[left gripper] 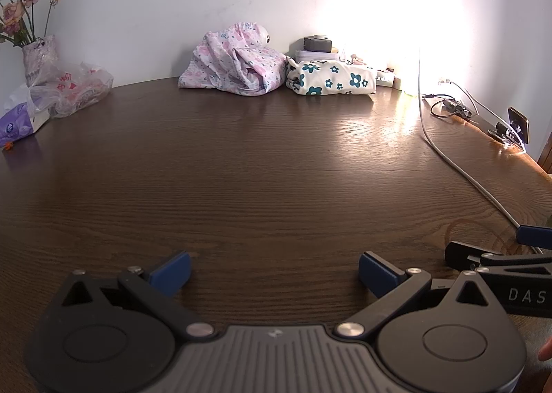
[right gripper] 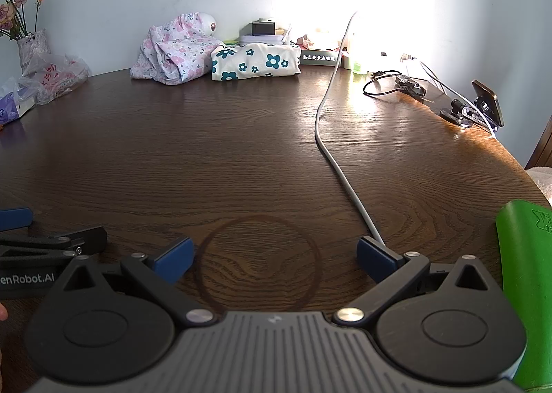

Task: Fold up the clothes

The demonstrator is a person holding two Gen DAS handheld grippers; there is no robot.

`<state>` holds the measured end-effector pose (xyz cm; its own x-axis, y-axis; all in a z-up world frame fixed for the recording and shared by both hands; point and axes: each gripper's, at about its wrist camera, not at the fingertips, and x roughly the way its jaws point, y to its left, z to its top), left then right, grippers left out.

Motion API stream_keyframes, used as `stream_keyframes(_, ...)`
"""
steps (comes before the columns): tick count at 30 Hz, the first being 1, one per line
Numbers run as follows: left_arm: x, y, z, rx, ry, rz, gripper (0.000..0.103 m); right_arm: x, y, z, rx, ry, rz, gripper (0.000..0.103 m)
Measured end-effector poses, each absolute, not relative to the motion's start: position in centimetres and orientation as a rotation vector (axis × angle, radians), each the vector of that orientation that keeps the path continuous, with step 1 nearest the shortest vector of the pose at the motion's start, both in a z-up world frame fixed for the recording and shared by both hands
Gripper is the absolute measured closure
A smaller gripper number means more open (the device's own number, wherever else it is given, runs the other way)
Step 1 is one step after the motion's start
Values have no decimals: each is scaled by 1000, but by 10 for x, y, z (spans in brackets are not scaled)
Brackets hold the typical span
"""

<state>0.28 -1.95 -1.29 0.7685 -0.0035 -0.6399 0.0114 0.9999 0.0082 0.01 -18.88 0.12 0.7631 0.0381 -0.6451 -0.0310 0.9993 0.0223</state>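
1. The bench (left gripper: 262, 165) takes up most of both views: dark wood grain, bare across the whole middle, with clutter only along the far edge by the wall.
2. Your two hand-held grippers sit low at the near edge, side by side. The left hand-held gripper (left gripper: 274, 270) has its blue pads spread wide with nothing between them; the right hand-held gripper (right gripper: 274, 263) is spread just as wide and also holds nothing, above a dark ring mark (right gripper: 257, 262) in the wood.
3. The pink flowered garment (left gripper: 234, 63) lies crumpled in a loose heap at the far edge against the wall, well apart from both grippers. It looks unfolded, so this is most likely the piece you have left to do.
4. The cream cloth with teal flowers (left gripper: 331, 77) sits touching the pink heap on its right, in a compact, squared bundle. It appears already folded.
5. A grey cable (right gripper: 336, 158) runs from the wall down toward your right gripper; you would do well to keep it out from under any cloth you spread in the middle.
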Motion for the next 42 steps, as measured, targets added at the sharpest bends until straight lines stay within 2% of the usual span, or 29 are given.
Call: stream_keyframes(42,1,-19,-12,5,694,-4,0,-1,-186,1,8,700,42,1)
